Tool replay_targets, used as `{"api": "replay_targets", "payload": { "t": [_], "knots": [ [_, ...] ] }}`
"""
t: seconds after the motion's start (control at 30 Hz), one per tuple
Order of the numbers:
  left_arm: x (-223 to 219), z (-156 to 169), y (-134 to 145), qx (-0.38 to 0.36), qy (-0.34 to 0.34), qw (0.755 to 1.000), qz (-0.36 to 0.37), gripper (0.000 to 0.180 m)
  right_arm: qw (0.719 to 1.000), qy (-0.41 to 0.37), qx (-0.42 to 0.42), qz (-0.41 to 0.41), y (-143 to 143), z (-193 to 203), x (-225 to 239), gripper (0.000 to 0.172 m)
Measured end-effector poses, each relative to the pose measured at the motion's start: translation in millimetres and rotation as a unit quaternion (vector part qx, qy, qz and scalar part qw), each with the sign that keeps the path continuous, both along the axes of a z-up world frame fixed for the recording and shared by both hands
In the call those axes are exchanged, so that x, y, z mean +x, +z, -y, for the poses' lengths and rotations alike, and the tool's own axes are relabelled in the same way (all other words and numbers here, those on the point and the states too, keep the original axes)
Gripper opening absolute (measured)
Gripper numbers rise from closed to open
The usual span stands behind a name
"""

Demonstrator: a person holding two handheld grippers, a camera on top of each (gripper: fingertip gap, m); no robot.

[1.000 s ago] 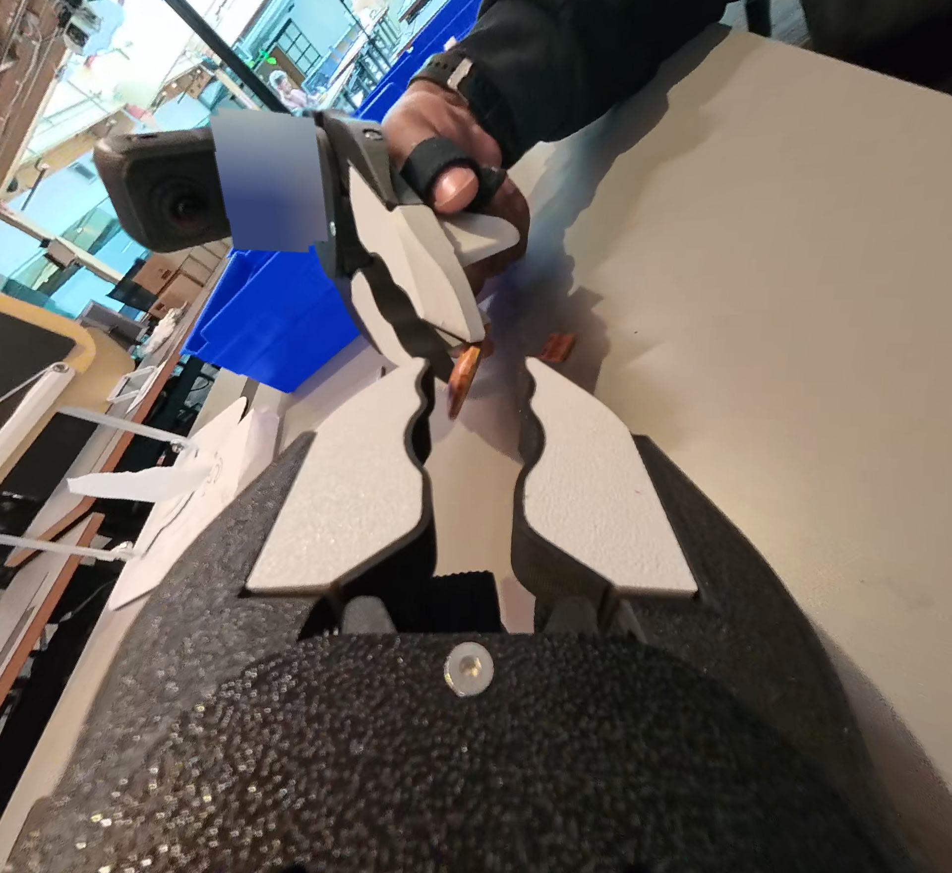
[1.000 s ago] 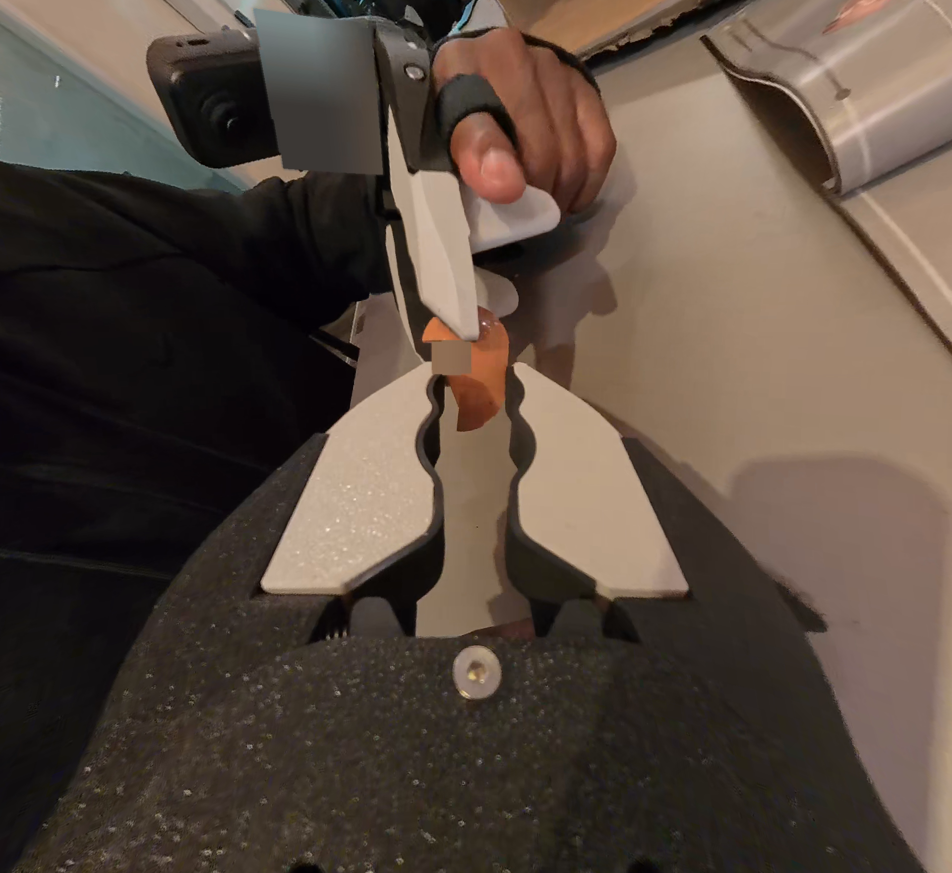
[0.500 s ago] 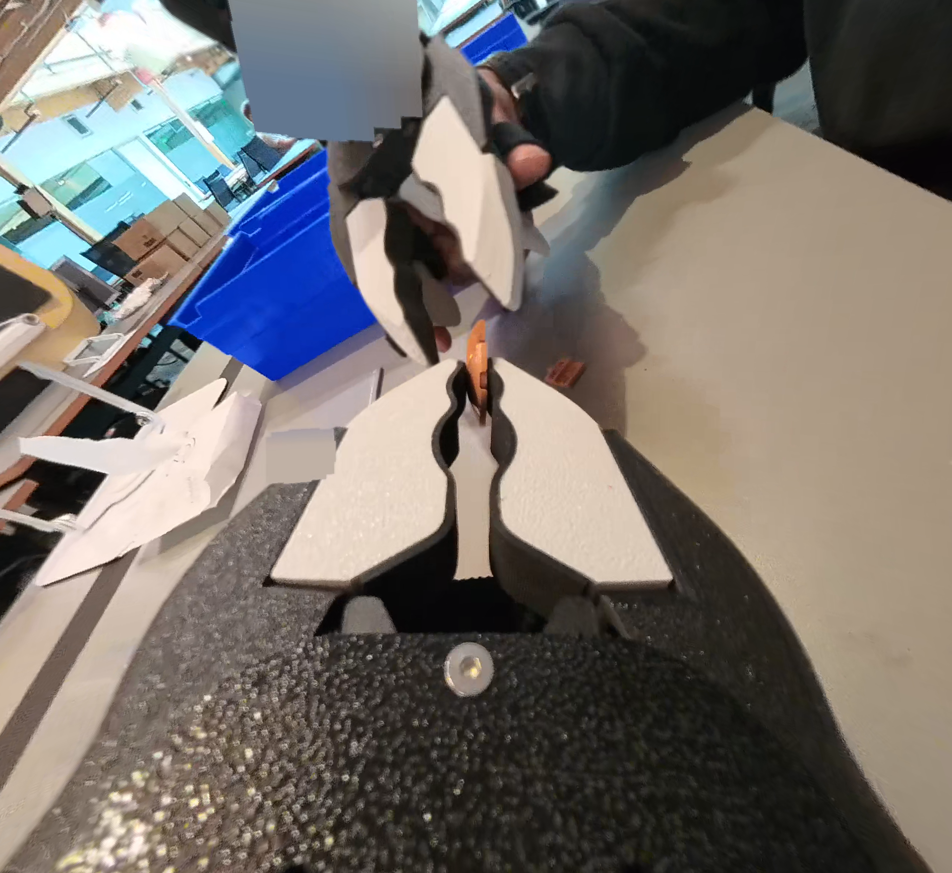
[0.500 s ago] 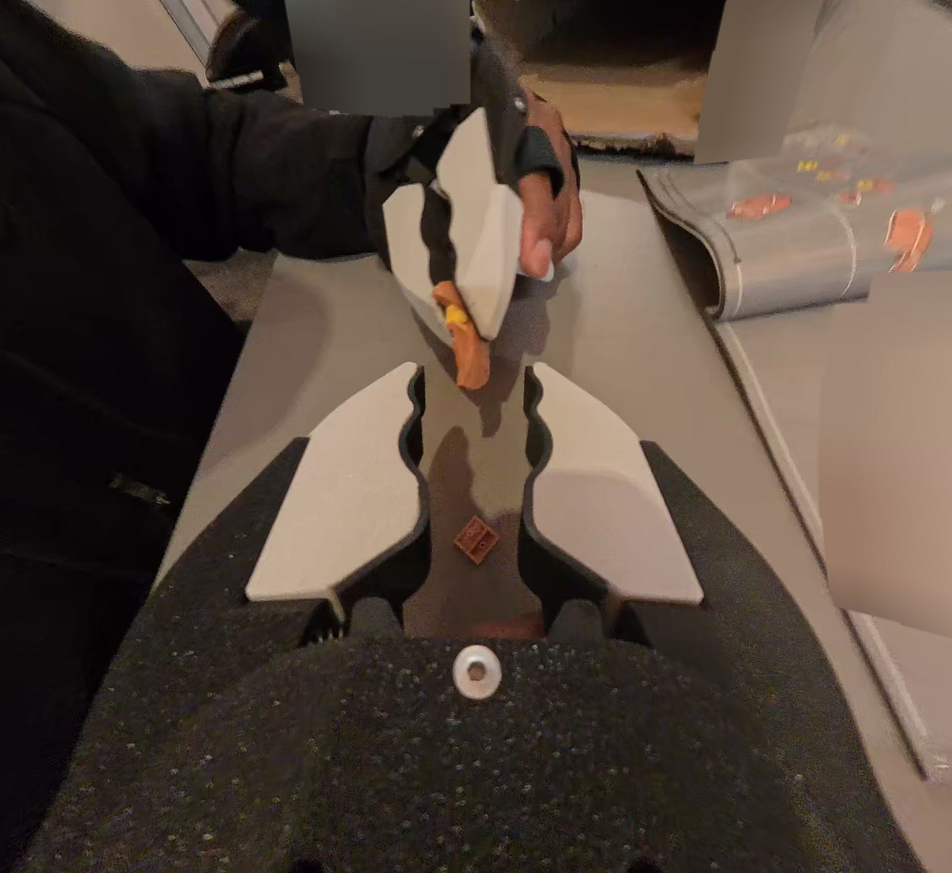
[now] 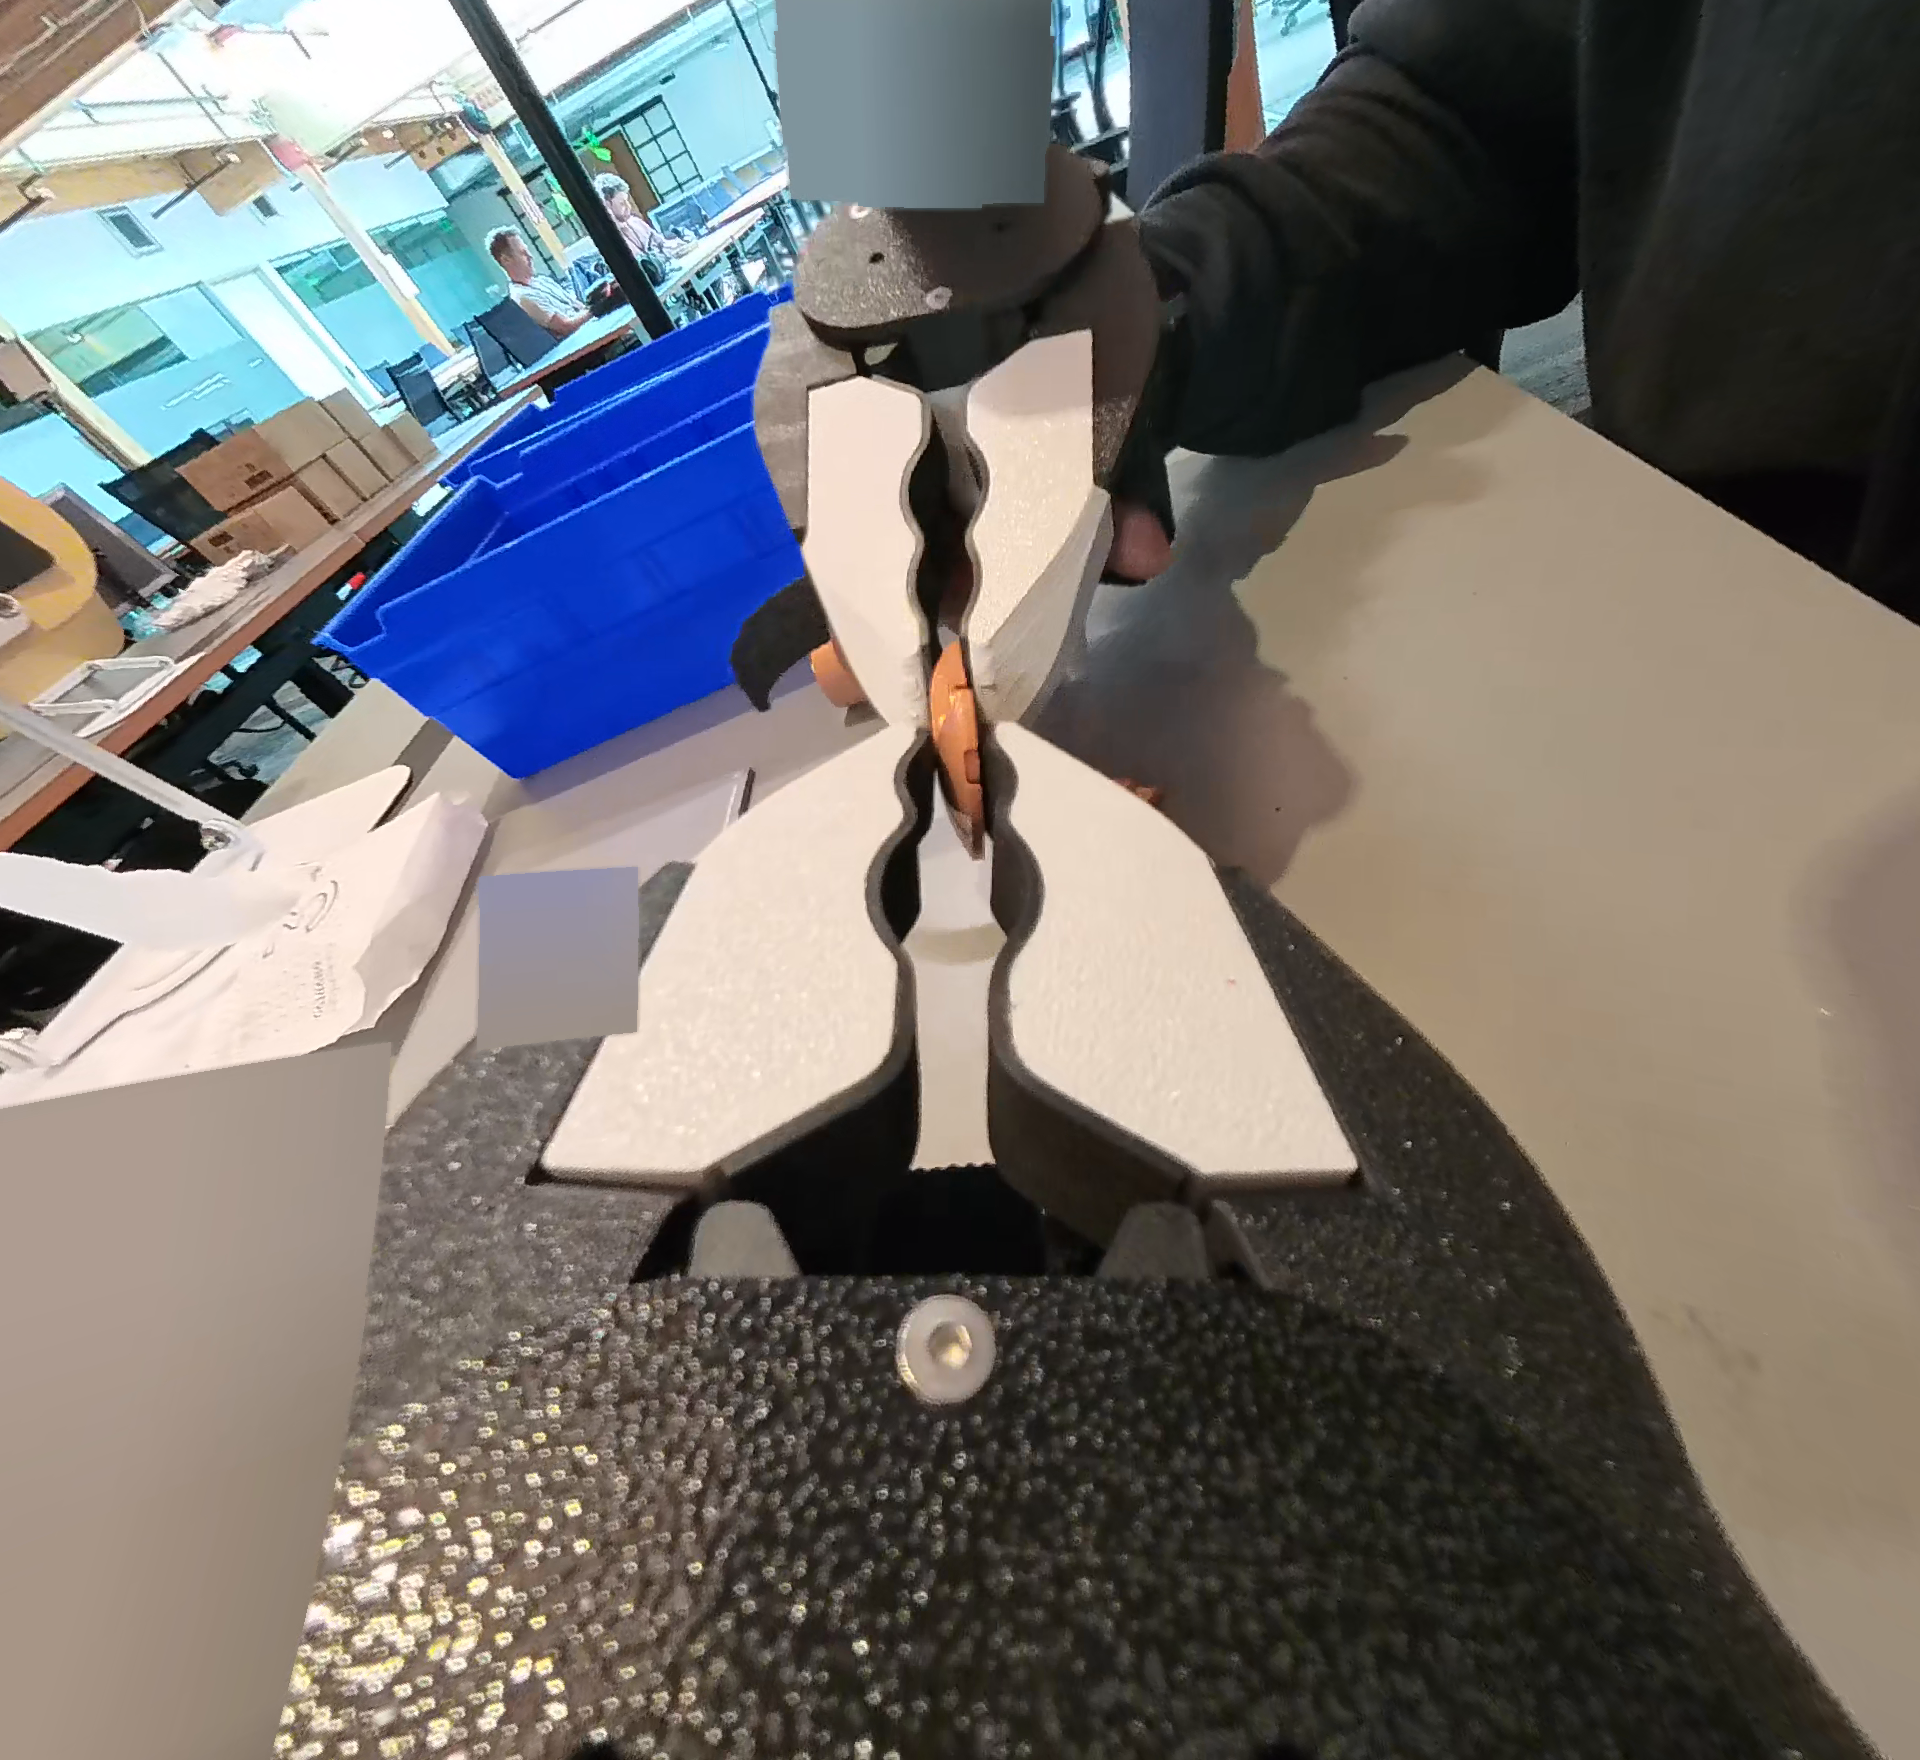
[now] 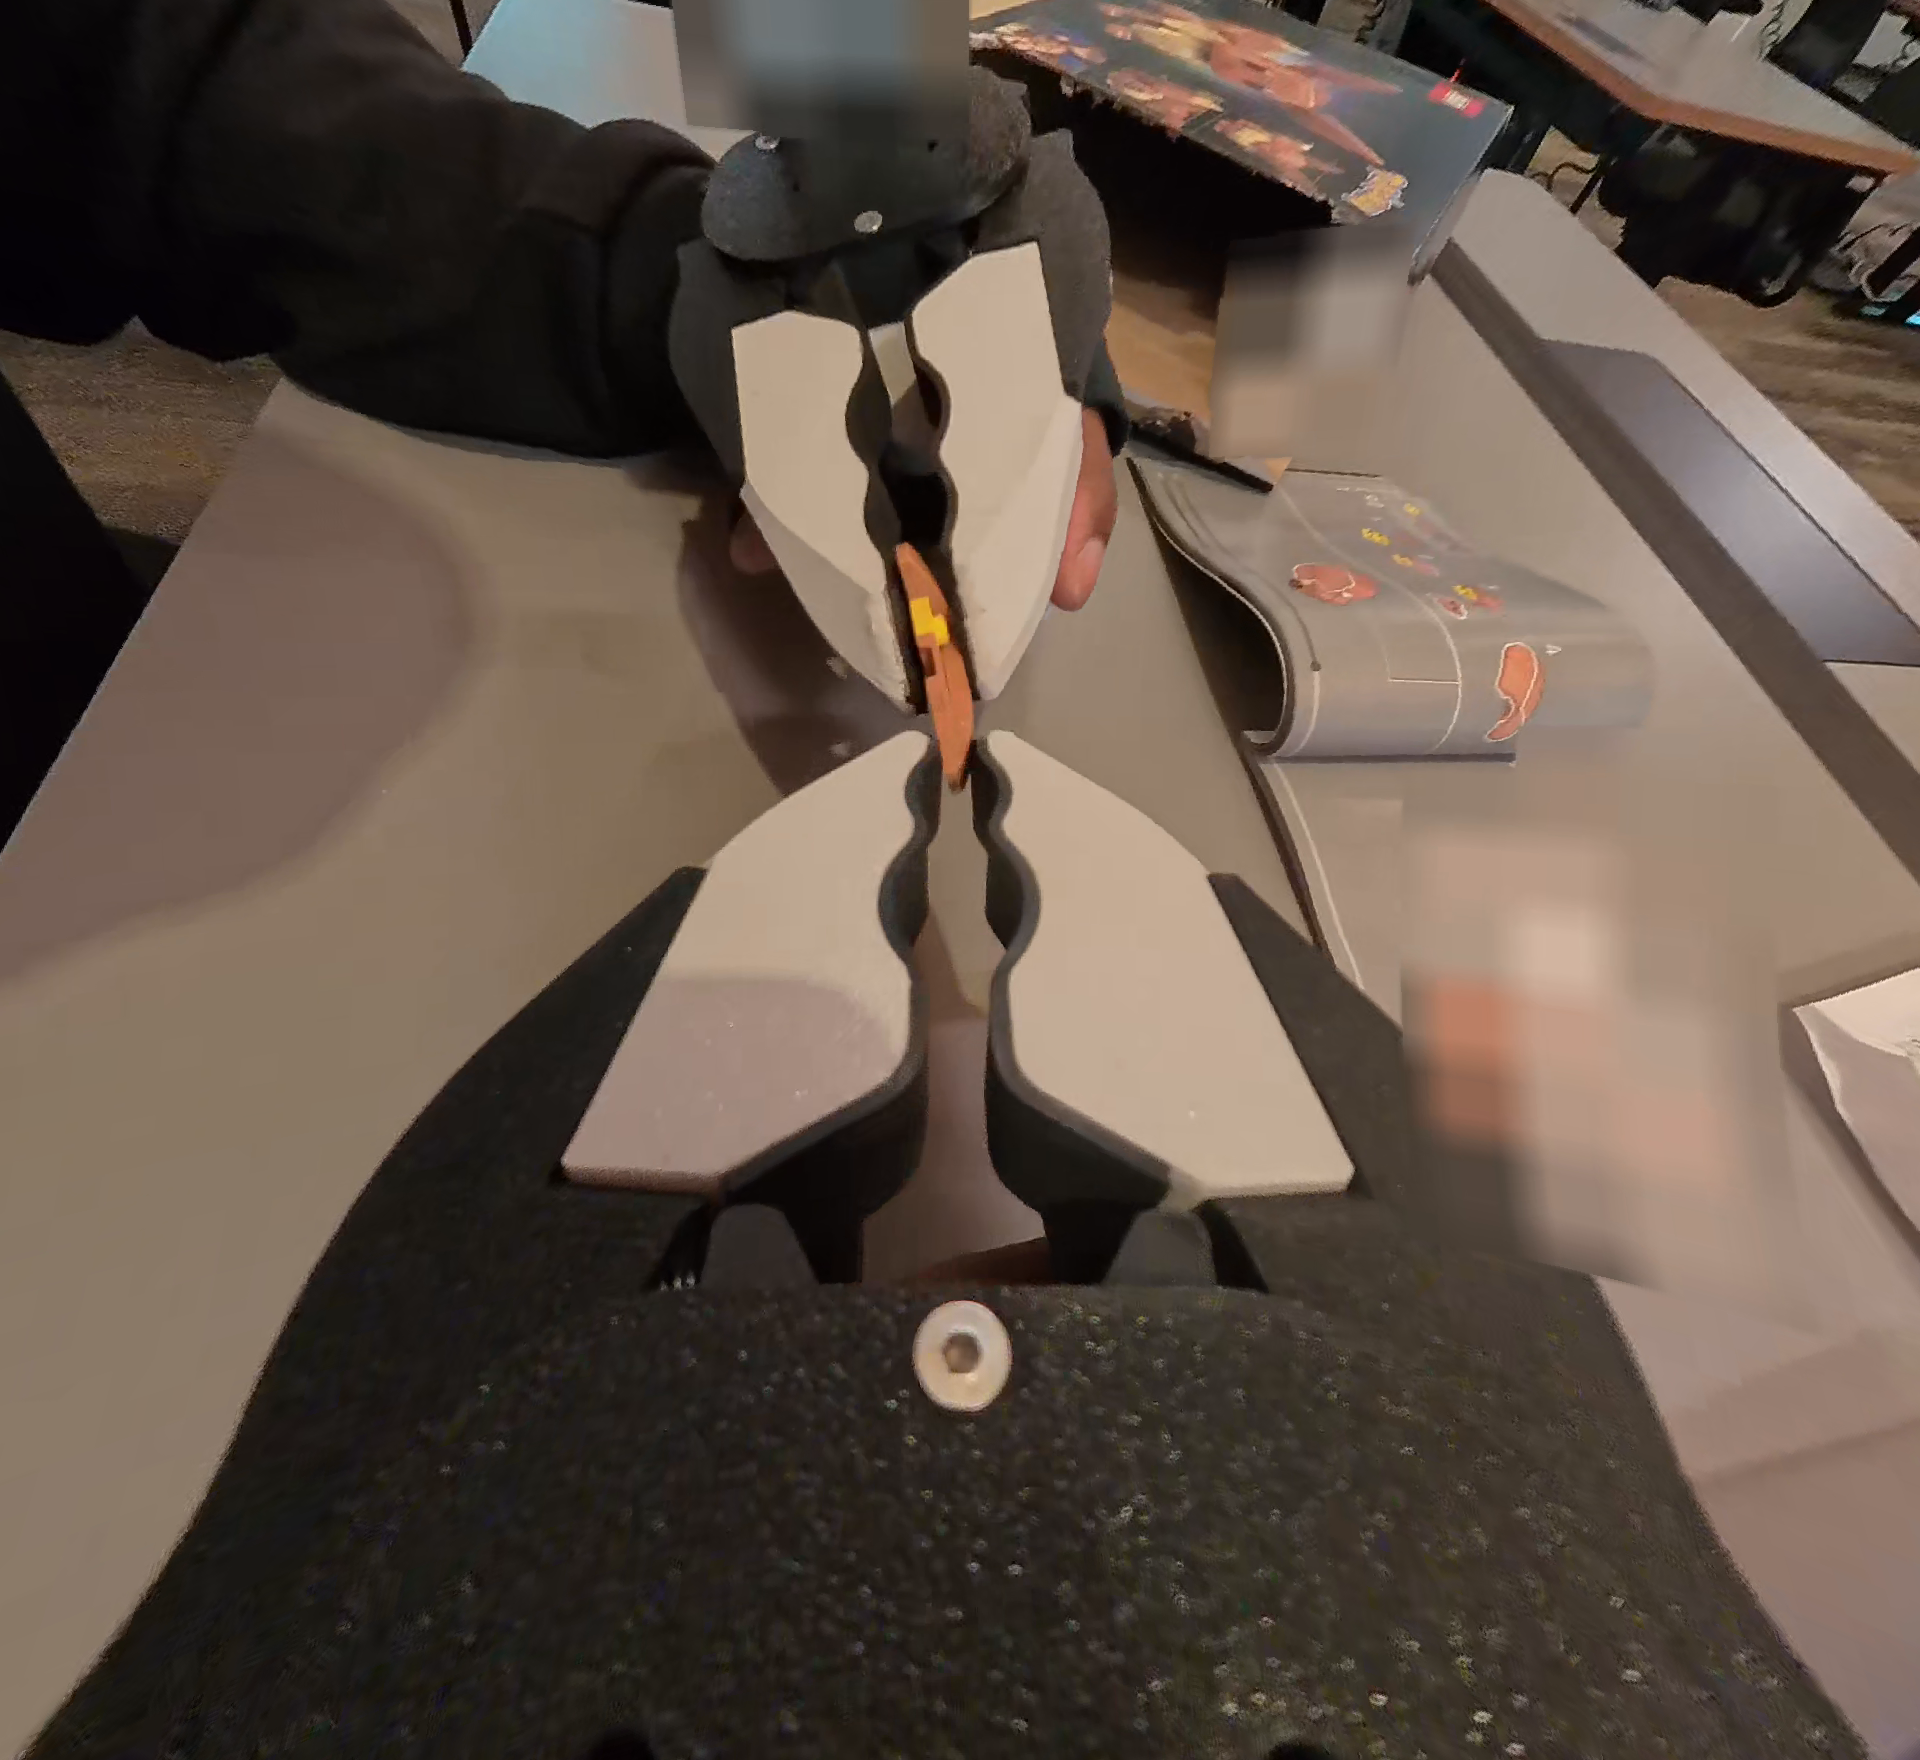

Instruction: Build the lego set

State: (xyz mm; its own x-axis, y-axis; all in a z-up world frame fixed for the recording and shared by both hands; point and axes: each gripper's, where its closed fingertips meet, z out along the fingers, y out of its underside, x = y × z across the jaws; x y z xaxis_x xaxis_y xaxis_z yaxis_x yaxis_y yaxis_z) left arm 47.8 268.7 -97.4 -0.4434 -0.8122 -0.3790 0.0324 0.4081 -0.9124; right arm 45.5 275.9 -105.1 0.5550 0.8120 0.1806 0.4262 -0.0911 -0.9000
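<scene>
The left gripper (image 5: 958, 754) is closing its jaws on the near end of a thin orange-brown plate (image 5: 956, 739), held edge-on above the grey table (image 5: 1558, 775). The right gripper (image 5: 943, 671), pointing back toward the camera, is pinching the plate's far end, its tips almost meeting the left ones. A hand (image 5: 1138, 505) in a black sleeve (image 5: 1403, 204) is holding it. Blue bins (image 5: 582, 598) are sitting behind, white papers (image 5: 260, 962) lying at the left.

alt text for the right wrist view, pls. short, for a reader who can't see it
Two grippers meet tip to tip over a grey table, both closed on one thin orange-brown piece with a small yellow part: the right gripper pinches its near end, the left gripper, held by a hand in a black sleeve, its far end. An open booklet lies to the right.
</scene>
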Motion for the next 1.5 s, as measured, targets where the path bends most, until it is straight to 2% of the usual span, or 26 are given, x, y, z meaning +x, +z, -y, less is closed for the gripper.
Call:
{"api": "replay_targets", "payload": {
  "t": [0.23,0.5,0.93,1.23,1.4,1.5],
  "knots": [
    [0,2,0,-0.004,-0.002,1.0,0.0,0.009,1.0,-0.004,0.017,0.015,-4,-1,-3,0.005],
    [1,-3,4,-0.017,0.007,1.0,0.004,0.009,0.999,-0.009,0.046,-0.01,4,-3,-2,0.005],
    [1,0,9,-0.034,0.003,0.999,0.01,0.008,0.997,-0.011,0.071,-0.014,7,-3,-4,0.005],
    [1,-1,13,-0.053,0.006,0.999,0.012,0.008,0.993,-0.016,0.117,0.001,12,-4,-2,0.005],
    [2,-1,14,-0.048,0.01,0.999,0.014,0.006,0.994,-0.016,0.109,-0.003,13,-4,1,0.007],
    [1,-4,18,-0.048,0.015,0.998,0.024,0.006,0.997,-0.019,0.075,-0.007,12,-4,7,0.015]
  ]
}}
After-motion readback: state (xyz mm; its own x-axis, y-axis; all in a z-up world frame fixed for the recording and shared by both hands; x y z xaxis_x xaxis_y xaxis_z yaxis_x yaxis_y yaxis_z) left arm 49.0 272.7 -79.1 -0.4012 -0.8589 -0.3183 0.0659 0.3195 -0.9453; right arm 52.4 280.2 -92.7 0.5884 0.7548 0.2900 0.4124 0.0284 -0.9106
